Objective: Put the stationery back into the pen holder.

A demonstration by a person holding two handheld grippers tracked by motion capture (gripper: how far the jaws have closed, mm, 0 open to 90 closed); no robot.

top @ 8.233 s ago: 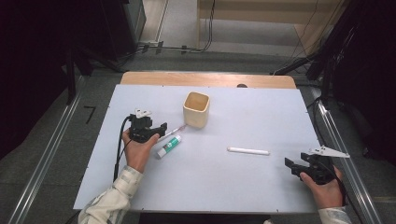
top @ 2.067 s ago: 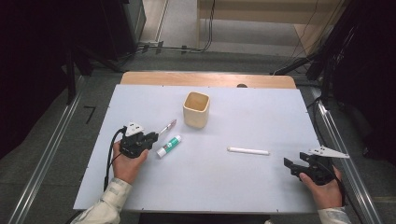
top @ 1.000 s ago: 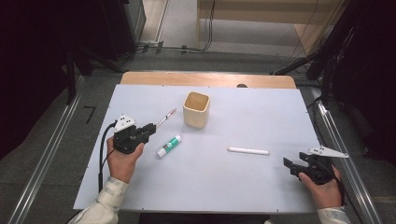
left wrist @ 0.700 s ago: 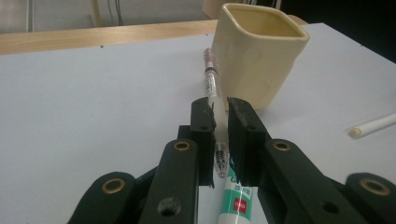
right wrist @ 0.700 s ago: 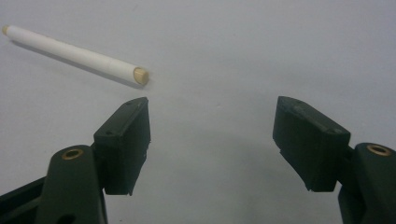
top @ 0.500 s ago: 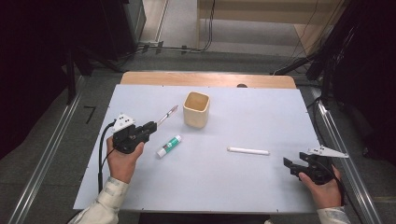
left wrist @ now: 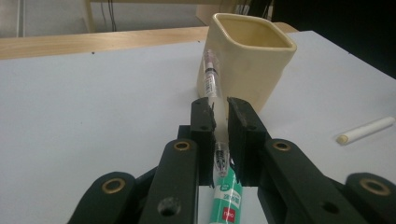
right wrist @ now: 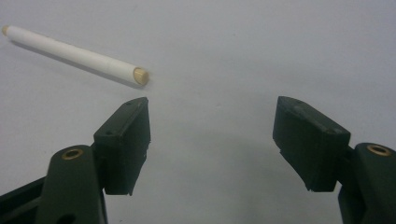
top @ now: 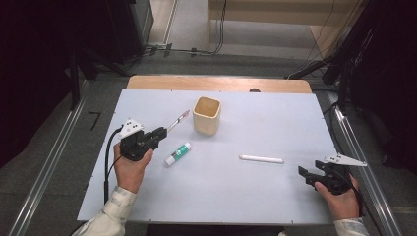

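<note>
My left gripper [top: 160,132] sits at the table's left, shut on a clear pen [top: 177,120] whose far end points toward the cream square cup [top: 206,115]. In the left gripper view the pen [left wrist: 211,79] runs up between the closed jaws of the gripper [left wrist: 221,122], its tip close to the cup [left wrist: 250,56]. A green-and-white glue stick [top: 178,153] lies on the table just right of this gripper. My right gripper [top: 306,173] rests at the front right, open and empty. Beyond its left jaw lies a white stick [right wrist: 74,53], apart from the gripper [right wrist: 212,135].
The work surface is a pale blue-white sheet [top: 255,206] over a wooden table [top: 216,82]. The white stick [top: 261,159] lies right of centre. Dark stands and cables crowd the floor beyond the far edge.
The left gripper closed on the pen beside the glue stick, lifted it and drew it slightly left, the pen now aiming at the cup. The right gripper has stayed put.
</note>
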